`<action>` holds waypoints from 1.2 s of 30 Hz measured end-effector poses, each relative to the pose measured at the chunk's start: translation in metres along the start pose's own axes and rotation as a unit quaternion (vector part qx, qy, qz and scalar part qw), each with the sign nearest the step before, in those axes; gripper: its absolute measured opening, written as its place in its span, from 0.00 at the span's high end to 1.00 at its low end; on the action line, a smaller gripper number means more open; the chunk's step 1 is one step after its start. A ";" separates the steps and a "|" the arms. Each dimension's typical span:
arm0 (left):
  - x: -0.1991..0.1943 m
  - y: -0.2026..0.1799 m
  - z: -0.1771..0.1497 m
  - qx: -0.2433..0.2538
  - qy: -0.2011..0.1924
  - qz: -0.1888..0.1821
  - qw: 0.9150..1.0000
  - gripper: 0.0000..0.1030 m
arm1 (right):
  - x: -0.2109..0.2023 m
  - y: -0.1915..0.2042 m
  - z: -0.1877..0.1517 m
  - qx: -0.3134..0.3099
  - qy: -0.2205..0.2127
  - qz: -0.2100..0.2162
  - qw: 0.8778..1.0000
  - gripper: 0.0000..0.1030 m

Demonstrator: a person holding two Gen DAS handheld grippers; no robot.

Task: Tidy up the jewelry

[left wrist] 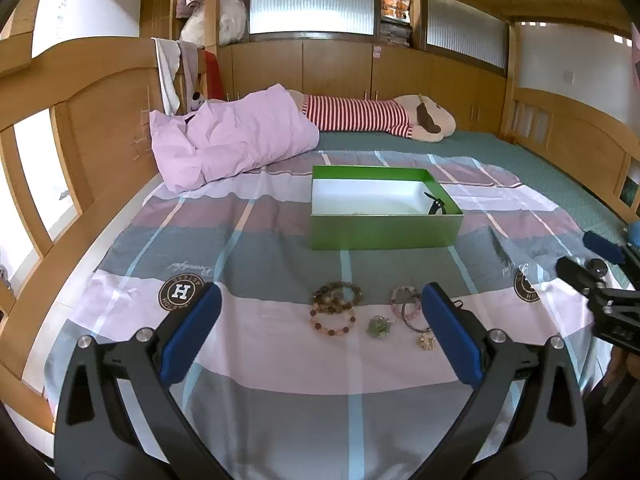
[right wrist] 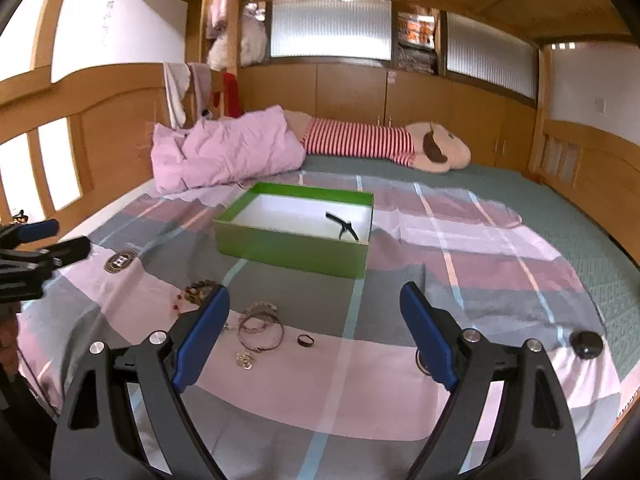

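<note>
Several bead bracelets (left wrist: 338,294) and smaller pieces, among them a green cluster (left wrist: 379,326), lie on the checked bedspread. My left gripper (left wrist: 320,292) hovers open just before them with nothing between its blue pads. Further back an open green box (left wrist: 384,232) holds a black strap-like piece (left wrist: 436,204). In the right wrist view my right gripper (right wrist: 314,292) is open and empty, above the spread. Thin bangles (right wrist: 260,328), a dark ring (right wrist: 306,340) and a flower charm (right wrist: 245,360) lie near its left finger. That finger partly hides the bead bracelets (right wrist: 198,292). The green box (right wrist: 288,248) stands beyond.
A pink pillow (left wrist: 228,140) and a striped plush toy (left wrist: 380,116) lie at the far side of the bed. Wooden bed rails run along both sides. A small black round object (right wrist: 587,344) sits on the spread at the right. The other gripper (left wrist: 600,280) shows at the right edge.
</note>
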State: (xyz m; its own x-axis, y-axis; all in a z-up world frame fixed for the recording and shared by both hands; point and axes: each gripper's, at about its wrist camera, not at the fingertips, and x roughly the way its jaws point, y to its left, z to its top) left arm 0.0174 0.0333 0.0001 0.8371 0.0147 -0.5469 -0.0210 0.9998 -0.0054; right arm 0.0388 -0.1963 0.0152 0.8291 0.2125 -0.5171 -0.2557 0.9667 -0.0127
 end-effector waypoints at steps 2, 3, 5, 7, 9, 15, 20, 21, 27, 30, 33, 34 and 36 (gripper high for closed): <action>0.002 0.001 0.001 -0.003 0.001 0.001 1.000 0.04 | 0.021 -0.002 -0.005 0.011 0.025 0.003 1.000 0.17; 0.004 0.003 0.002 -0.008 0.002 0.000 1.000 0.04 | 0.031 -0.003 -0.008 0.013 0.034 0.003 0.999 0.19; 0.006 0.008 0.005 -0.013 0.003 0.000 1.000 0.04 | 0.056 -0.001 -0.012 -0.010 0.052 -0.001 0.999 0.27; 0.007 0.014 0.008 -0.017 0.000 0.001 1.000 0.04 | 0.078 0.002 -0.021 -0.034 0.074 -0.003 0.997 0.37; 0.008 0.019 0.010 -0.023 -0.002 0.005 1.000 0.04 | 0.098 0.002 -0.033 -0.033 0.103 0.001 0.994 0.40; 0.015 0.028 0.013 -0.034 0.005 0.005 0.999 0.04 | 0.136 0.010 -0.050 -0.026 0.140 0.002 0.990 0.50; 0.020 0.028 0.013 -0.030 0.009 0.004 1.000 0.04 | 0.155 0.011 -0.054 -0.015 0.155 -0.017 0.988 0.57; 0.020 0.028 0.013 -0.029 0.009 0.004 1.000 0.04 | 0.159 0.010 -0.055 -0.013 0.161 -0.020 0.987 0.59; 0.023 0.033 0.014 -0.032 0.012 0.007 0.999 0.04 | 0.178 0.008 -0.061 0.002 0.184 -0.015 0.983 0.72; 0.026 0.036 0.014 -0.035 0.015 0.012 0.999 0.04 | 0.175 0.009 -0.057 0.001 0.179 -0.010 0.984 0.84; 0.027 0.038 0.014 -0.039 0.018 0.014 0.999 0.04 | 0.165 0.011 -0.051 0.002 0.164 -0.007 0.986 0.89; 0.028 0.038 0.014 -0.041 0.019 0.014 0.999 0.04 | 0.163 0.012 -0.050 0.001 0.159 -0.005 0.987 0.90; 0.029 0.040 0.013 -0.043 0.021 0.015 0.999 0.04 | 0.154 0.012 -0.045 0.001 0.146 -0.001 0.989 0.92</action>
State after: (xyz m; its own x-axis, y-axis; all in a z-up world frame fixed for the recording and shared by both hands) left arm 0.0484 0.0735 -0.0047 0.8114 0.0423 -0.5830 -0.0947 0.9937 -0.0597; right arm 0.1414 -0.1582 -0.1028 0.6498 0.1611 -0.7429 -0.2540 0.9671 -0.0124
